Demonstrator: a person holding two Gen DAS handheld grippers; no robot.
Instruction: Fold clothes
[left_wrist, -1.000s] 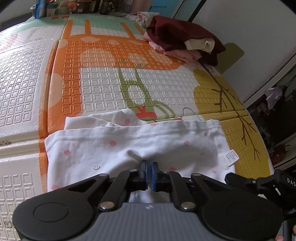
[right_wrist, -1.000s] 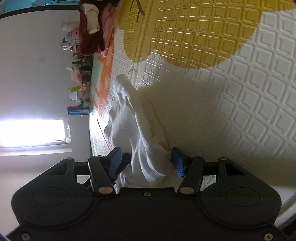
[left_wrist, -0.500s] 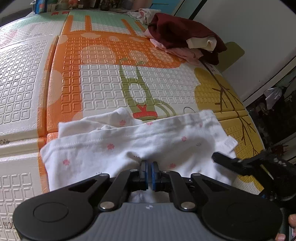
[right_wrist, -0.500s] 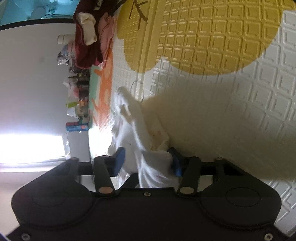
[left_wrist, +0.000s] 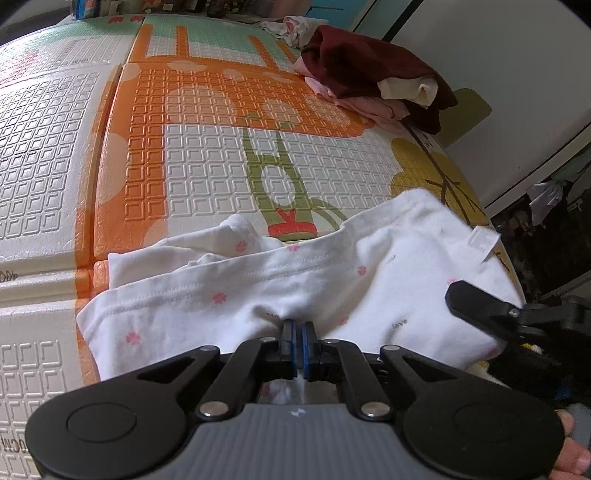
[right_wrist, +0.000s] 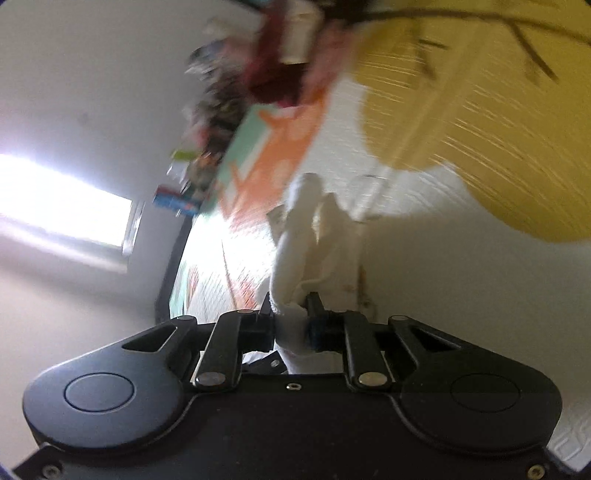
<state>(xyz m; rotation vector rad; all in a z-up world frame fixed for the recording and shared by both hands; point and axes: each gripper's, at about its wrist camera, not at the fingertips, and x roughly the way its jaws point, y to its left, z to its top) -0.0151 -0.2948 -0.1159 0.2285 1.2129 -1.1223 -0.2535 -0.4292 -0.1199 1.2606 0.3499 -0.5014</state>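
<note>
— How does the white cotton garment with small pink flowers (left_wrist: 258, 295) look?

— Rumpled, lying on your embossed foam play mat (left_wrist: 221, 158), right edge lifted, one label showing.

— And your tools?

— Two. Your left tool (left_wrist: 297, 345) pinches its near hem; your right tool (right_wrist: 290, 325) clamps a bunched fold. One heap of dark red and pink clothes (left_wrist: 373, 81) sits well apart.

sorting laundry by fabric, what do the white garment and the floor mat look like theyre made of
White garment: likely soft cotton knit, matte; it drapes, shows stitched hems and tiny printed pink flowers. Floor mat: probably foam or vinyl, slight sheen, embossed with a square pattern and printed colours.
</note>
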